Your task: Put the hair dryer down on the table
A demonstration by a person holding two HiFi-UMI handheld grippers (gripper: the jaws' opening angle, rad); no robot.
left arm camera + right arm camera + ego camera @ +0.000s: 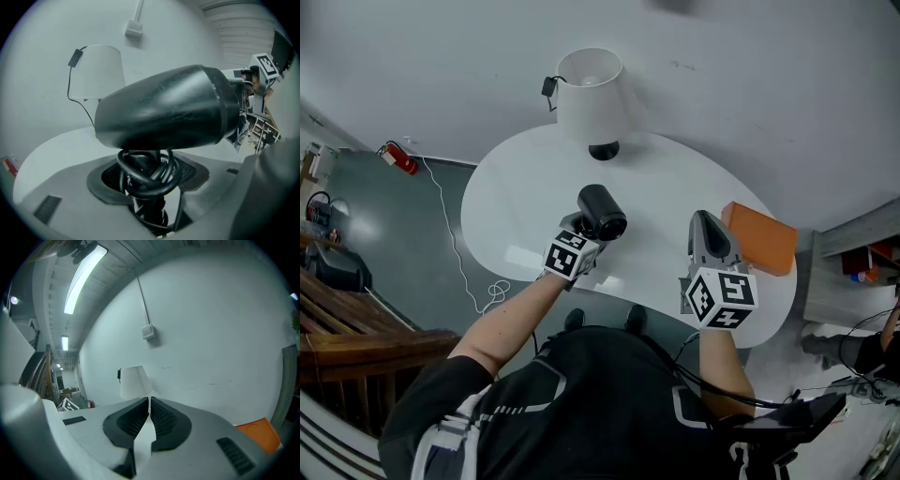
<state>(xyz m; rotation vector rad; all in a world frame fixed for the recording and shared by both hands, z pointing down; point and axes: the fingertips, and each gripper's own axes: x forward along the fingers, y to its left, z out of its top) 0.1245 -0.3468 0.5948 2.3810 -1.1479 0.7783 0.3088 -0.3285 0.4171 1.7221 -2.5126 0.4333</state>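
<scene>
Left tool (580,235): closed on the handle of the hair dryer, pads pressing it from both sides.
Hair dryer (164,110): black, barrel lying crosswise above the jaws; carried over the near-left part of the bench, apparently not yet resting on it.
Cord (146,174): black, looped several times round the handle just under the barrel (the jaws hold below and through these loops).
Handling, judged: rigid plastic shell, moderate weight and top-heavy at the barrel, so it is likely to roll onto its side once let go. The glossy barrel looks slippery; the handle is the sound place to hold. The cord is limp and may slip loose.
Right tool (149,409): jaws drawn together to a thin slit, nothing between them; held over the bench's near-right edge.
Bench (511,211): white, smooth, rounded outline, with bare space beneath and ahead of the dryer.
Orange block (761,237): flat, at the bench's right edge, well apart from the dryer.
Lamp (591,92): white shade on a dark base, at the bench's far edge.
Wall (769,75): plain, pale, directly behind the bench.
Floor (412,244): grey-green, with a white cable (457,251) trailing and a red extinguisher (398,157) by the wall.
</scene>
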